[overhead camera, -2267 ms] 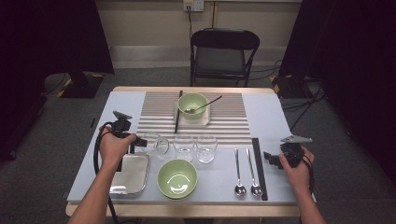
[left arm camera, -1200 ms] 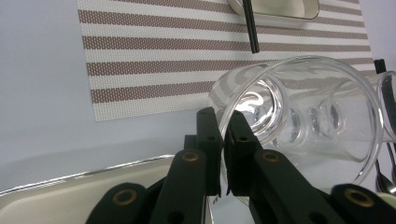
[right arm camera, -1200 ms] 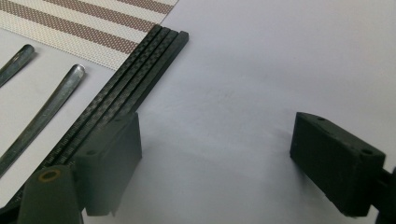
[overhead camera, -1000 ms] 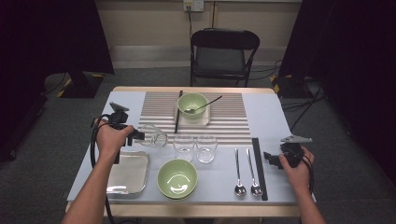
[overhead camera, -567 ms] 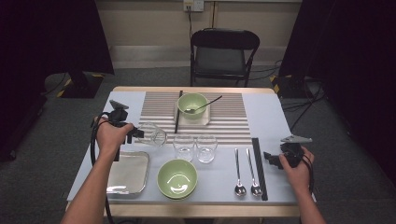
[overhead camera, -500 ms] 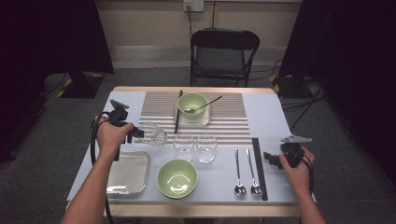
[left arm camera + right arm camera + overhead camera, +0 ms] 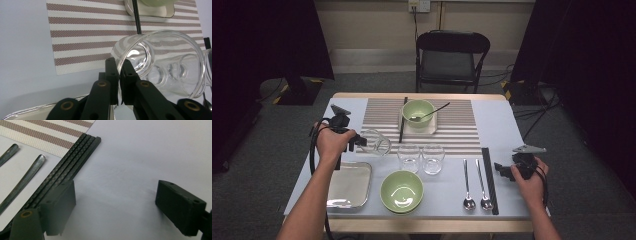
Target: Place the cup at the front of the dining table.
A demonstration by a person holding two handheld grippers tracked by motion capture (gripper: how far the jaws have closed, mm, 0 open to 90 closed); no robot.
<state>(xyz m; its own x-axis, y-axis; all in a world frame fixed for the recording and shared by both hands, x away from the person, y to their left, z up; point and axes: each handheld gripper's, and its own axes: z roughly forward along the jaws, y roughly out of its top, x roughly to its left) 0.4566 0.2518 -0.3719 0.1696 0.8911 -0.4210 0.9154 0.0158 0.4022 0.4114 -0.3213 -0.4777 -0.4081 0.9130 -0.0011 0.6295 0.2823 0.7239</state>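
Glass (image 7: pixel 375 142) hangs tilted on its side above the surface, at the nine o'clock edge of the striped mat (image 7: pixel 457 131), its rim pinched between the closed jaws of the left gripper (image 7: pixel 357 141). In the left gripper view the glass (image 7: pixel 160 67) leans open-mouthed toward the camera. Two more glasses (image 7: pixel 421 158) stand at three o'clock of it. The right gripper (image 7: pixel 504 170) rests low at the surface's four o'clock corner, jaws wide apart and empty, just beside the black chopsticks (image 7: pixel 67 167).
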